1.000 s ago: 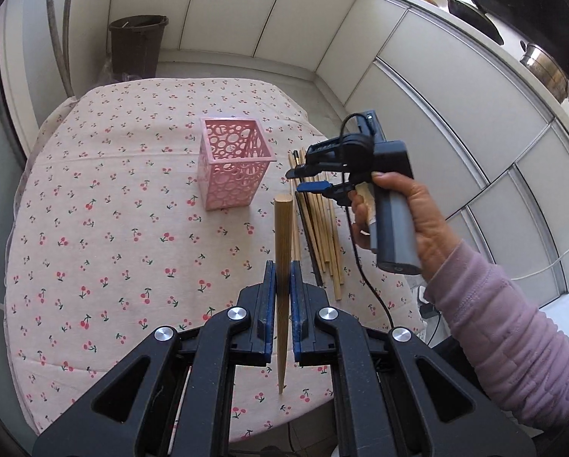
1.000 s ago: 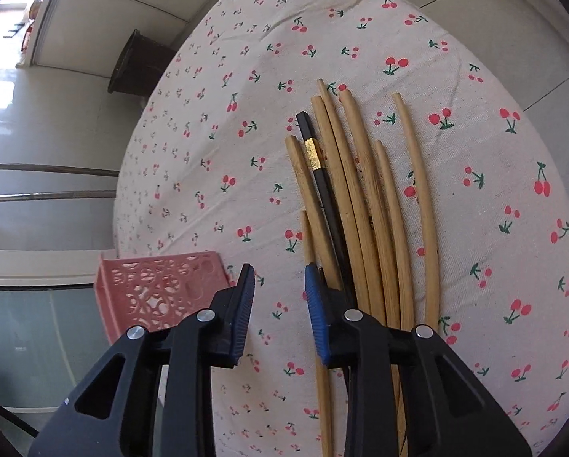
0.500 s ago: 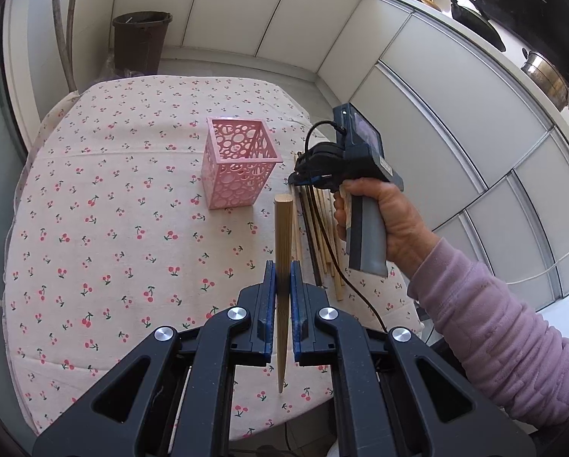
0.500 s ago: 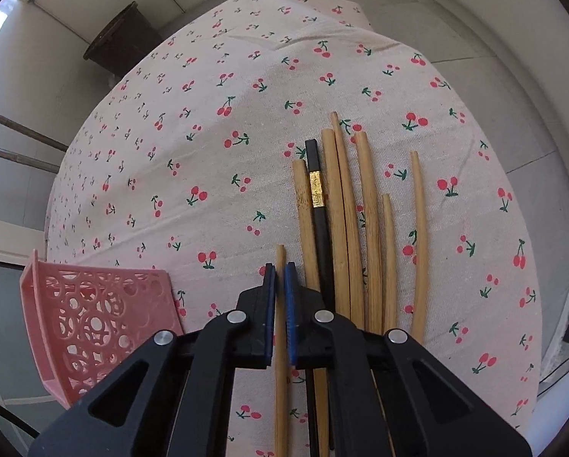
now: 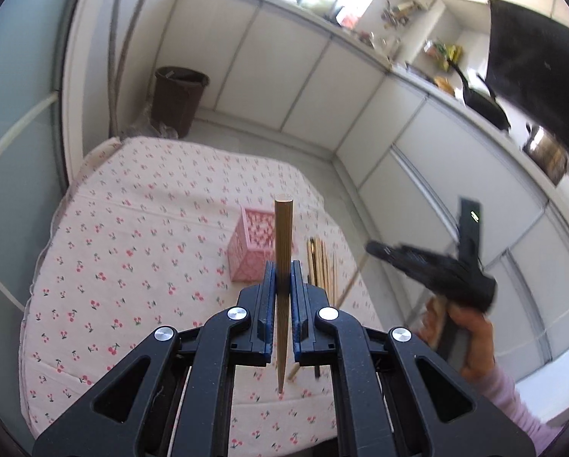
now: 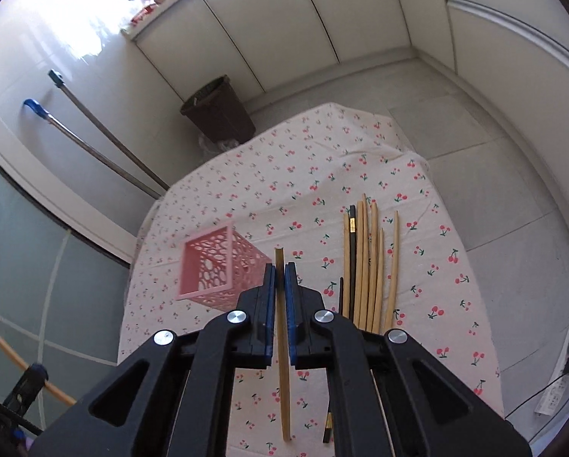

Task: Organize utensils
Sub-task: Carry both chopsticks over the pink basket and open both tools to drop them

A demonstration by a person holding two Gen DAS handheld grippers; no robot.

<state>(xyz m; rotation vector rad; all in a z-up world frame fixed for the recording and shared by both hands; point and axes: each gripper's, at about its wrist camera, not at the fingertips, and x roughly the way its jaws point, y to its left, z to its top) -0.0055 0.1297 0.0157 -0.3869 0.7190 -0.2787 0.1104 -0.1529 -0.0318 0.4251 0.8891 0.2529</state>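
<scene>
Both hands have risen since the earlier frames, and the right gripper (image 6: 279,266), whose jaws stood apart over the pile a second ago, has clamped shut on a pale bamboo chopstick (image 6: 283,373) and carried it clear of the cloth. That stick runs lengthwise between the blue pads, its blunt end poking out just past the fingertips and its thin end hanging back under the gripper body. The left gripper (image 5: 283,266) is closed on a thicker brown chopstick (image 5: 283,236), which stands nearly upright in its view, flat end up and point down. On the table covered with a cherry-print cloth (image 6: 322,175) the pink perforated basket (image 6: 216,266) sits to the left of the remaining chopsticks (image 6: 368,262), well apart from them; the pile lies as a loose fan of bamboo sticks with a black one (image 6: 353,228) among them, bearing a gold band. From the left wrist camera the right gripper (image 5: 376,248) appears as a blurred dark shape out beyond the table's right edge, held by a hand (image 5: 471,339) in a lilac sleeve; a thin pale line slanting below its tip is probably the lifted stick, though the blur makes that uncertain. A brown waste bin (image 6: 219,114) stands on the floor past the far end of the table.
</scene>
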